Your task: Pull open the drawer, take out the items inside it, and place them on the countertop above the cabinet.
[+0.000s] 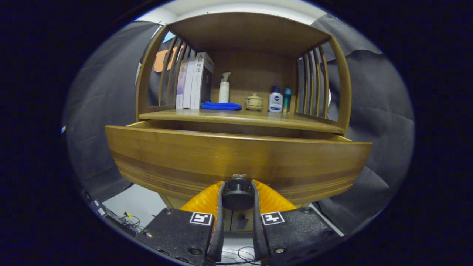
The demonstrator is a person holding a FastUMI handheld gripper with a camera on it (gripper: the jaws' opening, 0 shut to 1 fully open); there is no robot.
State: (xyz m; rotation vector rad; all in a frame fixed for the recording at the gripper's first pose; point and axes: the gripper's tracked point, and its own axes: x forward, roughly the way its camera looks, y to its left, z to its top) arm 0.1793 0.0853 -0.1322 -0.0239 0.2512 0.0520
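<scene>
The gripper (237, 192) is clamped on the dark round knob (237, 194), one finger pressing each side of it. The knob sits at the bottom middle of the wooden drawer (236, 159) front, which stands pulled out at twelve o'clock from the fingers. Beyond it on the countertop (240, 117): books (196, 81) at eleven o'clock, a blue cloth (221, 106), a pump bottle (224, 88), a small lidded pot (254, 101), and two bottles (279, 99) at one o'clock.

The fingers (237, 192) clamp the knob (237, 194) on the drawer (236, 159), pulled out below the countertop (244, 117).
</scene>
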